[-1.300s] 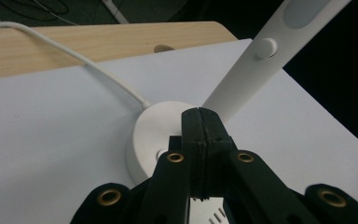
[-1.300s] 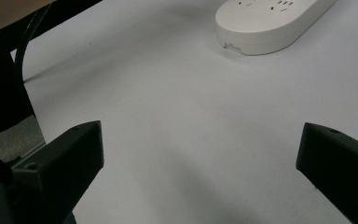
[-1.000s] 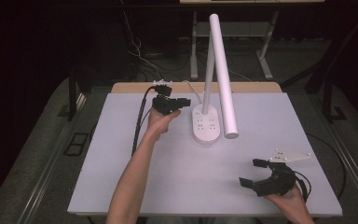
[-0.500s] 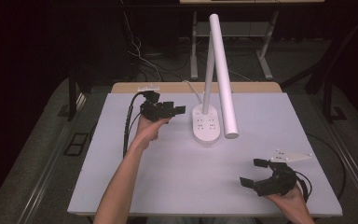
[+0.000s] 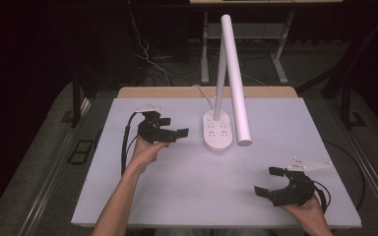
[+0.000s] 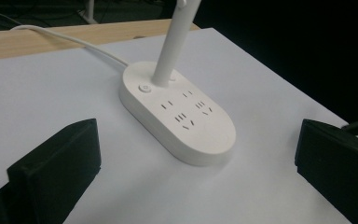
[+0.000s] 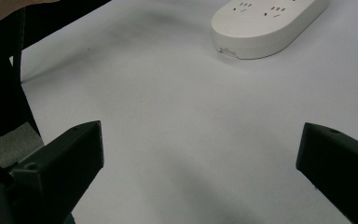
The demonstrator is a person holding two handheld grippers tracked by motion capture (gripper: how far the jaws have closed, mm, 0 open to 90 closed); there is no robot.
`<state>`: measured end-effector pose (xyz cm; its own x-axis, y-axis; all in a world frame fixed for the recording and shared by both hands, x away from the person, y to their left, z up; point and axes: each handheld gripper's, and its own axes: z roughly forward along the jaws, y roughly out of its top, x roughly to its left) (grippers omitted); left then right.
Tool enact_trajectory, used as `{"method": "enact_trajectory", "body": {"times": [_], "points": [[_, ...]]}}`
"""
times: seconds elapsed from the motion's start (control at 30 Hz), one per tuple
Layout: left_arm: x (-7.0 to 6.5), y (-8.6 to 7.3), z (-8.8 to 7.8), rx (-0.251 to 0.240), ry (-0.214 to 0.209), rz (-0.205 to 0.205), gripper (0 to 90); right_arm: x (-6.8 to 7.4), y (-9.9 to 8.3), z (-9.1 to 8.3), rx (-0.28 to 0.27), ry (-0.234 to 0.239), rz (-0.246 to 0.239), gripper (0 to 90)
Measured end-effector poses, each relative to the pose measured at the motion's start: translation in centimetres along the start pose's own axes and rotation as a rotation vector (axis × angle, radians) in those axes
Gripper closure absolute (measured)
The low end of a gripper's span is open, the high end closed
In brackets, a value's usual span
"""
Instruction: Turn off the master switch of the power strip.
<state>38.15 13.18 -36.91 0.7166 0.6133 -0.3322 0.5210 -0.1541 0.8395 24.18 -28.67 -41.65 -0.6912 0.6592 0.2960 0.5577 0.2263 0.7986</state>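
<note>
Left gripper off the lamp, nothing held

My left gripper (image 5: 170, 133) sits just left of the lamp base (image 5: 218, 133), its jaws having just been opening, now wide apart with nothing between them; I judge whatever it did at the base is finished and only pulling away is left. My right gripper (image 5: 273, 181) rests well apart near the table (image 5: 177, 196) edge, jaws spread and empty. The base is a smooth white plastic oval with sockets; the lamp head (image 5: 236, 78) is a matte white tube.
</note>
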Motion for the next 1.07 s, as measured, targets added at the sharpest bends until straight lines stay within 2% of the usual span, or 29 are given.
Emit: {"method": "enact_trajectory", "body": {"times": [0.17,0.53,0.8,1.07], "points": [[-1.0,-1.1,-1.5,-0.008,0.011,0.031,0.0,0.0,0.0,0.1,0.002,0.0,-0.001,0.0],[-2.7,-4.7,-4.0,-0.011,0.02,0.037,0.0,0.0,0.0,0.1,0.004,-0.003,-0.001,0.0],[-3.5,-7.1,-5.7,-0.001,0.024,0.038,0.0,0.1,0.0,0.1,0.007,-0.003,0.002,0.0],[-3.7,-9.0,-6.1,0.02,0.028,0.028,0.0,0.1,0.0,0.1,0.006,-0.005,0.001,0.0]]}}
